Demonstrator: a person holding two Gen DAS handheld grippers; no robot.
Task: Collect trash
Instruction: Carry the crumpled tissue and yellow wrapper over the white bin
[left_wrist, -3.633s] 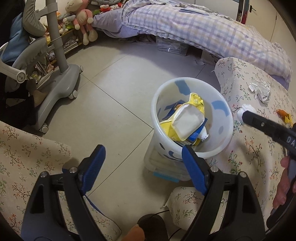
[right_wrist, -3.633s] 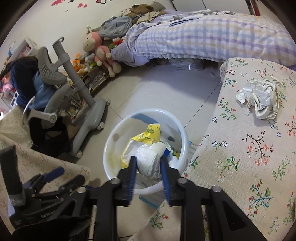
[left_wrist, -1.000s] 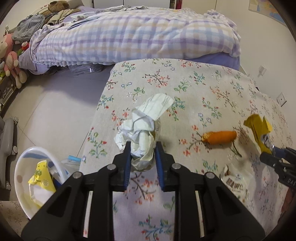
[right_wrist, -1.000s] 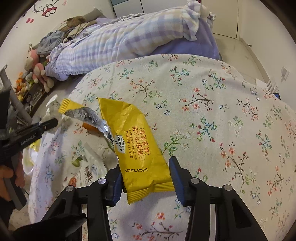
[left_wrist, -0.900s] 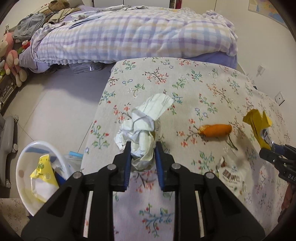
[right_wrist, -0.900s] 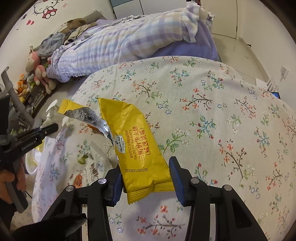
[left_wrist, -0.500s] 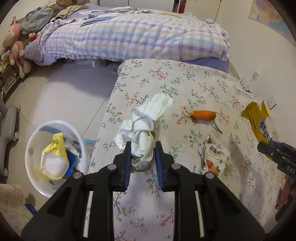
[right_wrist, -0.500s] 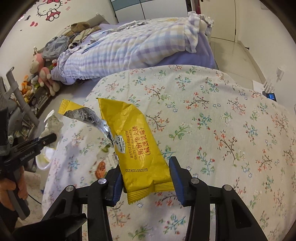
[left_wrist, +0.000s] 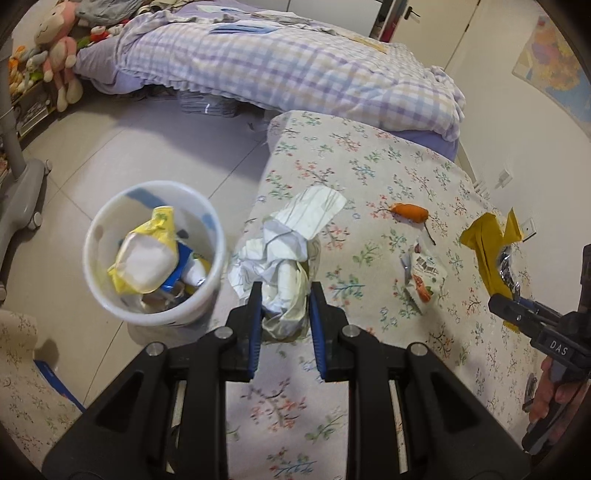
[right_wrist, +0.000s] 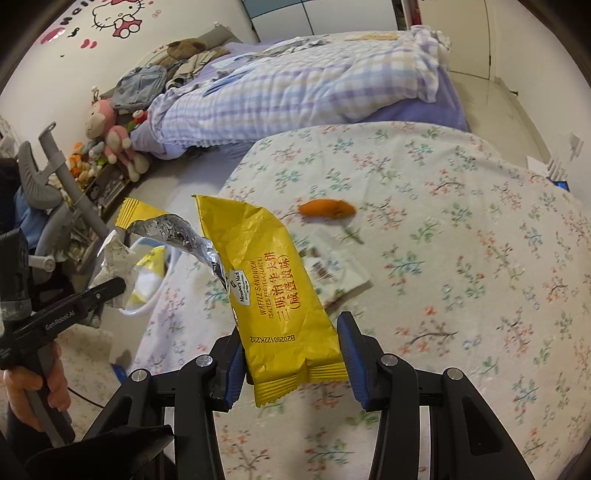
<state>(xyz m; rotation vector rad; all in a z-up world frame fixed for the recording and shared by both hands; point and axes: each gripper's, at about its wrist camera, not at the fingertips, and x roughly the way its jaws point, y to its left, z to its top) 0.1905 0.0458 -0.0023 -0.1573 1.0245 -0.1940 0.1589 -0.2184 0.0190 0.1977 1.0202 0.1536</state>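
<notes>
My left gripper (left_wrist: 284, 299) is shut on a crumpled white paper wad (left_wrist: 286, 251) and holds it above the left edge of the floral table (left_wrist: 369, 177), just right of the white trash bin (left_wrist: 98, 284). The bin stands on the floor and holds yellow and blue wrappers. My right gripper (right_wrist: 291, 350) is shut on a torn yellow snack wrapper (right_wrist: 273, 273), held above the table. The wrapper also shows in the left wrist view (left_wrist: 487, 247). An orange scrap (left_wrist: 410, 211) and a small white snack packet (left_wrist: 424, 273) lie on the table. The left gripper and its wad appear in the right wrist view (right_wrist: 114, 266).
A bed with a plaid quilt (left_wrist: 288, 62) stands beyond the table. A grey chair base (left_wrist: 22, 192) is on the floor at left, with stuffed toys (left_wrist: 55, 48) behind it. Another floral-covered surface (left_wrist: 22, 373) lies at lower left.
Both grippers have lifted and pulled back toward the bin side with their trash. The bin has come closer to the paper wad in the left wrist view.
</notes>
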